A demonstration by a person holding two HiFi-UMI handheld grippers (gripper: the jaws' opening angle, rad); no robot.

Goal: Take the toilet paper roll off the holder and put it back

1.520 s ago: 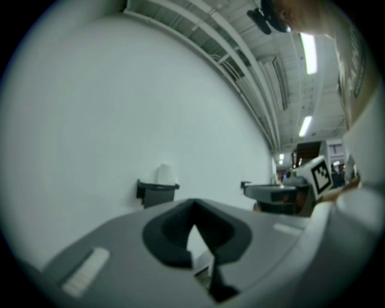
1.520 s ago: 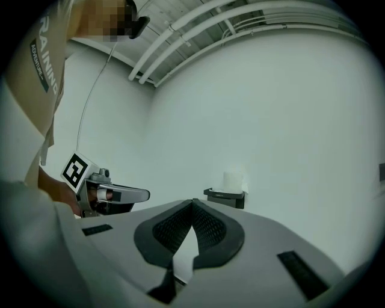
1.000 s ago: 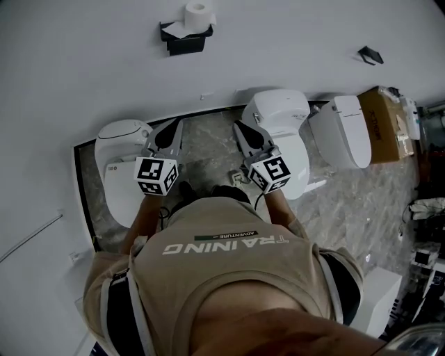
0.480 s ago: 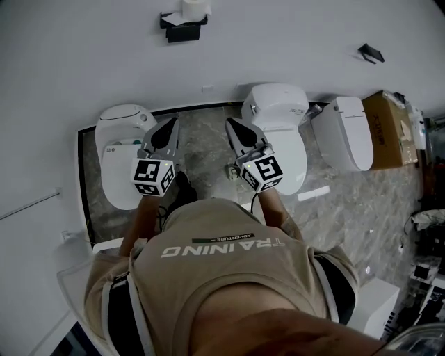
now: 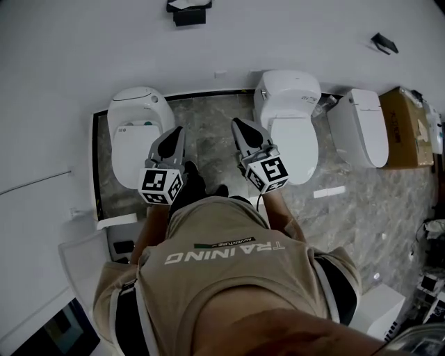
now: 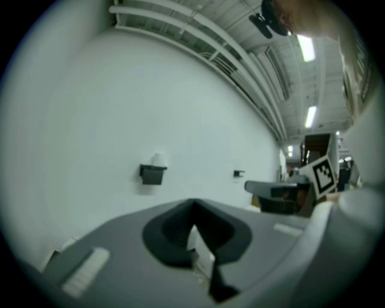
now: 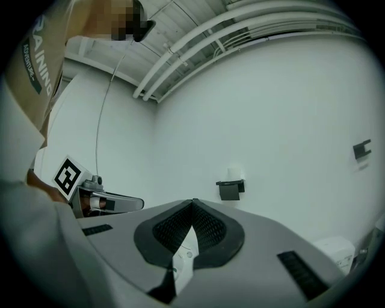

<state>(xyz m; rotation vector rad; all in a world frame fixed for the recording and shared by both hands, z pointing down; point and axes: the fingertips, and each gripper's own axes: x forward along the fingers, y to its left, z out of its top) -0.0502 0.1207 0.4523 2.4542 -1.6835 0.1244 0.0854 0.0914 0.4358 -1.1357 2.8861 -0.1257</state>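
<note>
The white toilet paper roll point(image 6: 158, 159) sits on top of a black wall holder point(image 6: 152, 174), far ahead on the white wall. The right gripper view shows the same roll point(image 7: 233, 174) and holder point(image 7: 230, 189). In the head view the holder point(image 5: 189, 12) is cut by the top edge. My left gripper point(image 5: 175, 131) and right gripper point(image 5: 238, 123) are held side by side in front of the person, pointing at the wall, well short of the holder. Both are shut with nothing in them, as the tips of the left gripper point(image 6: 192, 204) and the right gripper point(image 7: 192, 203) show.
Three white toilets stand against the wall on a marble floor: one at the left point(image 5: 135, 132), one at the middle point(image 5: 292, 118), one at the right point(image 5: 361, 132). A cardboard box point(image 5: 410, 125) is at the far right. A small black fixture point(image 5: 384, 43) hangs on the wall.
The holder has slid to the top edge of the head view, and more floor shows between the wall and both grippers. The grippers stay shut and side by side.
</note>
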